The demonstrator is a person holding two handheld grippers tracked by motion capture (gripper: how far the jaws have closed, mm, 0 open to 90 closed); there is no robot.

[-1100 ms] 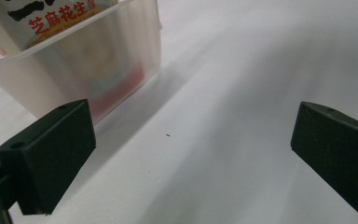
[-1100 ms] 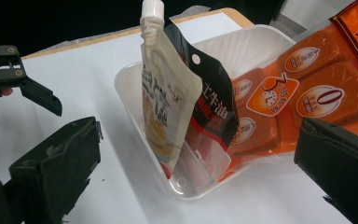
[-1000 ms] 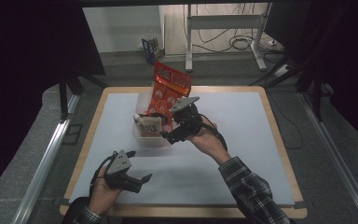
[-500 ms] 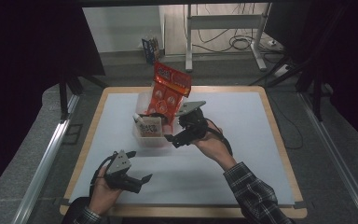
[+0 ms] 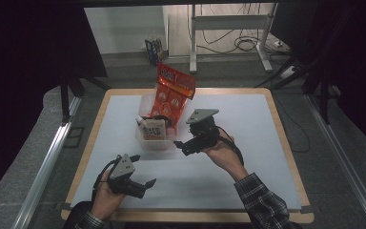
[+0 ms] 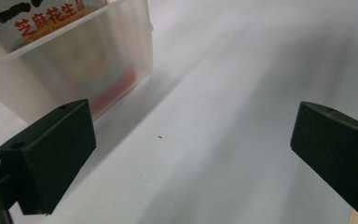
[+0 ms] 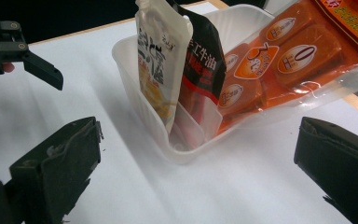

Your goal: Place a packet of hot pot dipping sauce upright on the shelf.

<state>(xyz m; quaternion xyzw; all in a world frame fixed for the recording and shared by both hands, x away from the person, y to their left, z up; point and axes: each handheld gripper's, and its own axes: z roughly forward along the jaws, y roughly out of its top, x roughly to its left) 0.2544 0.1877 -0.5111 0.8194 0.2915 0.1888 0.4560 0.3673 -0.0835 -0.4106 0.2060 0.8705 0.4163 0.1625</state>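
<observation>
A translucent plastic bin (image 5: 143,139) stands left of the mat's middle. It holds a tall orange snack bag (image 5: 174,93) that leans out over the far rim, a white pouch (image 5: 151,130) and a black pouch (image 7: 203,60) upright beside it. My right gripper (image 5: 183,147) is open just right of the bin, jaws facing it and empty. In the right gripper view (image 7: 196,177) the bin wall (image 7: 135,98), white pouch (image 7: 161,60) and orange bag (image 7: 279,60) lie ahead. My left gripper (image 5: 143,171) is open near the front edge, below the bin (image 6: 74,70), with only mat between its jaws (image 6: 191,154).
A white mat (image 5: 257,143) covers a wood-edged table (image 5: 290,152). Floor cables and a metal stand (image 5: 228,28) lie beyond the far edge. A metal rail (image 5: 43,167) runs along the left side.
My right gripper has drawn back from the bin toward the near right. The left gripper and the packets in the bin have not moved.
</observation>
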